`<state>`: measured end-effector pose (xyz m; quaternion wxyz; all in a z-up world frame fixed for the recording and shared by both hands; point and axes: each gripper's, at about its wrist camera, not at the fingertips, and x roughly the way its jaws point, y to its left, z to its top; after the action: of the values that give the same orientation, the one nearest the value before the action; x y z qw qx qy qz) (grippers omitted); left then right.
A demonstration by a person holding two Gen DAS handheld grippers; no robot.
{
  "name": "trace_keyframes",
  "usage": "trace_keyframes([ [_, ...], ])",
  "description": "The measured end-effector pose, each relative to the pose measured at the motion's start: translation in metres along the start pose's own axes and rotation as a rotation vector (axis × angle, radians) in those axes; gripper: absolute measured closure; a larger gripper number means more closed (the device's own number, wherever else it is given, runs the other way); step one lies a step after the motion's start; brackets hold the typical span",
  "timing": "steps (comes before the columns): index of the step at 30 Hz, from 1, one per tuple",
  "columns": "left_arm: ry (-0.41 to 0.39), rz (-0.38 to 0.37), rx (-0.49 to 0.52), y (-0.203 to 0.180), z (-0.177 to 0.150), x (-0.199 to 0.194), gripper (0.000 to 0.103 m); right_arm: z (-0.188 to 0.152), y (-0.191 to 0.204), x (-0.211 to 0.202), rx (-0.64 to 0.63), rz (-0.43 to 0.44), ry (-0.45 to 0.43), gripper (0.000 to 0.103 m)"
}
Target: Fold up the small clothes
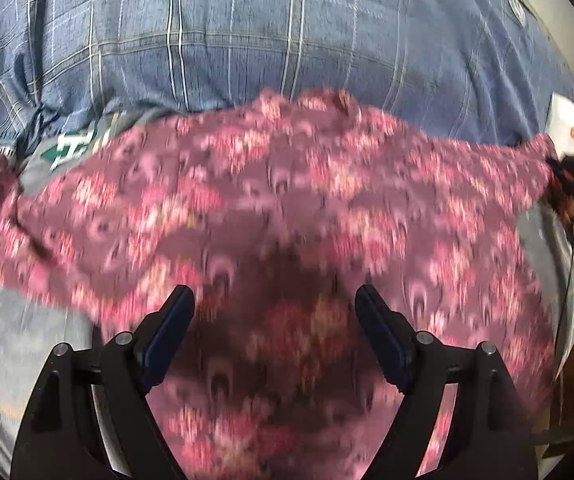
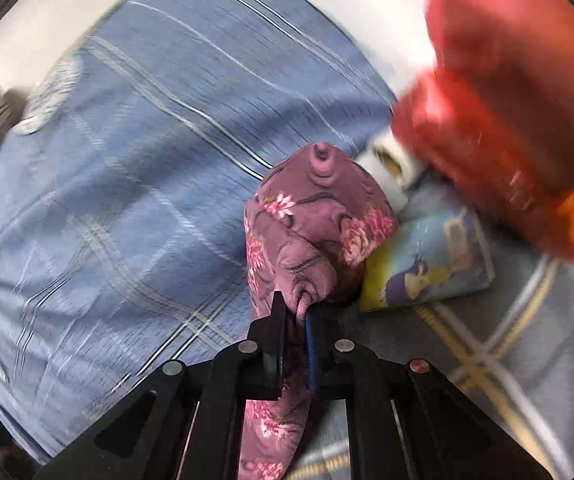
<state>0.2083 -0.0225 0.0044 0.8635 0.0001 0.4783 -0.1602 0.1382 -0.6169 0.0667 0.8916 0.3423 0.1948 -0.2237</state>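
a: while the right gripper (image 2: 293,312) is clamped on a bunched corner of the pink floral cloth (image 2: 311,232), the left gripper (image 1: 275,304) hangs over it with jaws wide apart, nothing between them.

b: where's the cloth from the left one?

a: spread over the blue checked sheet (image 1: 247,40), directly under it and out to 12 o'clock. long axis runs 9 to 3. the held corner sits at 3 o'clock, so the right hand has that end; the 9 o'clock end lies loose, left hand nearer.

b: any labels?

a: green-and-white print (image 1: 75,144) at 10 o'clock, too blurred to read. the picture book (image 2: 427,264) shows no legible text.
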Motion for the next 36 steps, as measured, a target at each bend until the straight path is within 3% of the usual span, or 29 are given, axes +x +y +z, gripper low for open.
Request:
trace_keyframes([
  [6,0.079,-0.028,-0.079,0.014,0.014,0.037,0.020,-0.018,0.051,-0.047,-0.121,0.071,0.003,0.095],
  [9,0.072,-0.027,-0.067,0.016,0.013,0.040,0.020,-0.036,0.083,-0.054,-0.169,0.133,0.035,0.096],
  [14,0.092,-0.079,-0.087,0.021,0.015,0.036,0.020,-0.092,0.146,-0.056,-0.238,0.250,0.139,0.096],
  [24,0.061,-0.155,-0.173,0.063,0.021,0.010,0.020,-0.250,0.284,-0.031,-0.404,0.419,0.436,0.095],
  [30,0.068,-0.204,-0.231,0.079,0.027,0.003,0.020,-0.349,0.297,-0.023,-0.409,0.440,0.734,0.081],
  [32,0.083,-0.226,-0.244,0.075,0.030,0.007,0.020,-0.360,0.284,-0.036,-0.412,0.480,0.777,0.081],
  [36,0.125,-0.290,-0.219,0.043,0.040,0.020,0.020,-0.344,0.251,-0.060,-0.378,0.477,0.746,0.081],
])
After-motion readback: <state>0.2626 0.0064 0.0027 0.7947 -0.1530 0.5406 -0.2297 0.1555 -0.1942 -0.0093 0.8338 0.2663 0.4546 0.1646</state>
